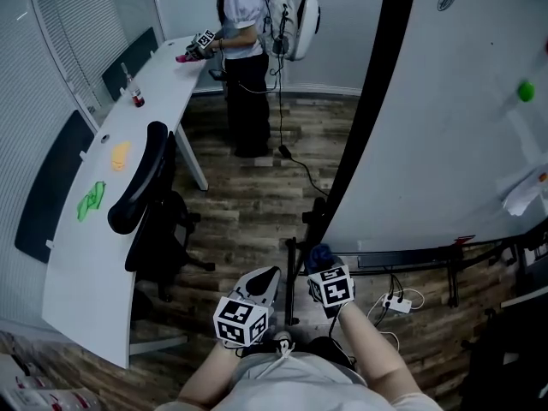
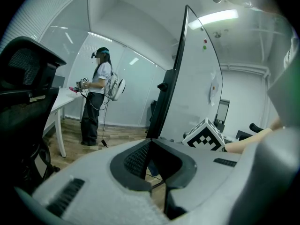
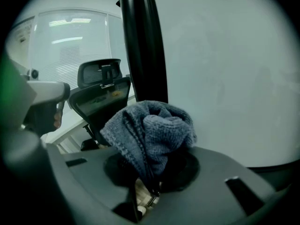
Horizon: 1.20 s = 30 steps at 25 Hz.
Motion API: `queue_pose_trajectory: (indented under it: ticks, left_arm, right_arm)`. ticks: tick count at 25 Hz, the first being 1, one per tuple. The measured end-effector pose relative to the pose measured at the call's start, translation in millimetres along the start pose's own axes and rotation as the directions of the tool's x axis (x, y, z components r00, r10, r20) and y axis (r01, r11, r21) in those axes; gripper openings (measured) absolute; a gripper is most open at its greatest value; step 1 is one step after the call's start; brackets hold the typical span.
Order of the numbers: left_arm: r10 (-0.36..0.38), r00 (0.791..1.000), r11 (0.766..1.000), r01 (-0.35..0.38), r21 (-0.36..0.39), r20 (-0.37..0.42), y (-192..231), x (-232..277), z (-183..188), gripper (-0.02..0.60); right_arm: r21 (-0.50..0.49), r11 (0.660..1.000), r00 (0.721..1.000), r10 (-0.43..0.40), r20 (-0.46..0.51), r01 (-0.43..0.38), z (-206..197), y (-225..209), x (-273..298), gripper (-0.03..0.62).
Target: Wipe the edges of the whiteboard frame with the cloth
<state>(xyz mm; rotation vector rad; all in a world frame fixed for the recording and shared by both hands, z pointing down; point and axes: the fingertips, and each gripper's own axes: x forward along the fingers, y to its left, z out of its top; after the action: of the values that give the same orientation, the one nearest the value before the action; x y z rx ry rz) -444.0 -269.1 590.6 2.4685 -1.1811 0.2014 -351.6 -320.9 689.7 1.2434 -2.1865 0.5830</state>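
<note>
Right gripper [image 3: 154, 182] was clamped on bunched blue-grey cloth [image 3: 150, 130]. Cloth sat just beside black whiteboard frame [image 3: 143, 46], at its lower end; contact unclear. Left gripper [image 2: 151, 146] was closed, empty, left of frame. Judged need: firm clamp, cloth pressed onto frame edge, steady slide along it.

bunched blue-grey cloth [image 3: 150, 135] close against the upright black whiteboard frame [image 3: 143, 46].

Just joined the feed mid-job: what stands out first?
A large whiteboard fills the right, its black frame edge running floorward. The right gripper is shut on a bunched grey-blue cloth beside that edge. Another person stands at the long white desk, upper left.
</note>
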Motion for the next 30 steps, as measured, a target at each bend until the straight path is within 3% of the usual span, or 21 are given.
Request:
queue_pose_trajectory:
  ticks: [9,20,30]
  left_arm:
    - [0.031,0.999,0.999,-0.031,0.021,0.009,11,-6,0,0.018]
    - [0.010,1.000,0.999,-0.011,0.046,0.023,-11,-4,10,0.018]
    - [-0.008,0.996,0.991,-0.004,0.131,0.091,-29,-3,57,0.018]
  right_arm:
    - [0.029,1.000,1.000,-0.007,0.006,0.007,8,2,-7,0.075]
    - [-0.017,0.999,0.997,0.032,0.075,-0.031,54,7,-45,0.077]
    - [-0.073,0.995,0.988,0.071,0.135,-0.062,114,16,-93,0.075]
